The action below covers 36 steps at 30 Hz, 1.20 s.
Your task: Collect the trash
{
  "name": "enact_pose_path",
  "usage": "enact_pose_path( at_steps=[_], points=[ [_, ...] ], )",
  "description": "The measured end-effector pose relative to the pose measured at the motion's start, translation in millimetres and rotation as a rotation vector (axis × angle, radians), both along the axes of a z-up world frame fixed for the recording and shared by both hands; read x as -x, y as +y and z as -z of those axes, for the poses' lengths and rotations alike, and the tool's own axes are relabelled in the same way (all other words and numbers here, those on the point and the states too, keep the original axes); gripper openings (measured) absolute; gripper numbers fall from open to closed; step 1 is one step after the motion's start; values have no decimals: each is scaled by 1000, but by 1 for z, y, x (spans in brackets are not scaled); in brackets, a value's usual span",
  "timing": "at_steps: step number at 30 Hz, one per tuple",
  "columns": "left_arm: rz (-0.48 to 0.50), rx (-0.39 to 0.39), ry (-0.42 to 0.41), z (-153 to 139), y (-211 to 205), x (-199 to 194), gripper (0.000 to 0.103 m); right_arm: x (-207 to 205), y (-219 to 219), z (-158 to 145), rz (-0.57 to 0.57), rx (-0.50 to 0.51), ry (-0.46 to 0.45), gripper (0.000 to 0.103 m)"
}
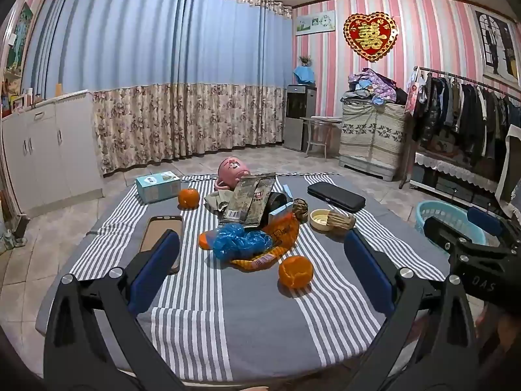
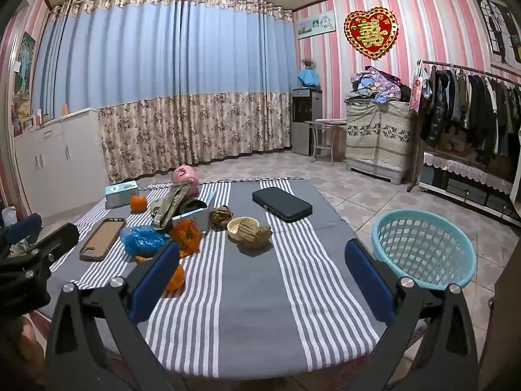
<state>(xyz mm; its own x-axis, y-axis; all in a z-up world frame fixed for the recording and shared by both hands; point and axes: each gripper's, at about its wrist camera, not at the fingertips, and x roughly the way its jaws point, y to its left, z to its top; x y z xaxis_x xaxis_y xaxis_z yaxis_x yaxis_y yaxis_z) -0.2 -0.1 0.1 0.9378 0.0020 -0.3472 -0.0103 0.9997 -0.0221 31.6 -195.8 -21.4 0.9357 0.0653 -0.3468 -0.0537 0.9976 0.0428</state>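
A pile of litter lies mid-table on the striped cloth [image 1: 228, 309]: a crumpled blue plastic bag [image 1: 239, 240], an orange wrapper [image 1: 280, 234], dark foil packets [image 1: 252, 200] and an orange peel [image 1: 295, 272]. My left gripper [image 1: 260, 244] hovers open over the near side, nothing between its blue pads. In the right wrist view the blue bag [image 2: 141, 239] and orange wrapper [image 2: 187, 233] lie left of my right gripper [image 2: 260, 257], which is open and holds nothing. A light blue basket [image 2: 423, 247] stands on the floor, right of the table.
A whole orange [image 1: 188, 198], tissue box [image 1: 158, 186], pink cup [image 1: 230, 171], phone case [image 1: 161, 238], black case [image 1: 336, 196], small bowl [image 2: 242, 226] with a brown crumpled scrap [image 2: 257, 233]. Cabinets left, clothes rack [image 2: 472, 114] right, tiled floor around.
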Motion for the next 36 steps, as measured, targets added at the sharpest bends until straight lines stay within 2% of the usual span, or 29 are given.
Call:
enact_pose_path(
  at_steps=[36],
  points=[
    [-1,-4,-5,0,0,1,98,3,-5,-5,5,1,-13,99]
  ],
)
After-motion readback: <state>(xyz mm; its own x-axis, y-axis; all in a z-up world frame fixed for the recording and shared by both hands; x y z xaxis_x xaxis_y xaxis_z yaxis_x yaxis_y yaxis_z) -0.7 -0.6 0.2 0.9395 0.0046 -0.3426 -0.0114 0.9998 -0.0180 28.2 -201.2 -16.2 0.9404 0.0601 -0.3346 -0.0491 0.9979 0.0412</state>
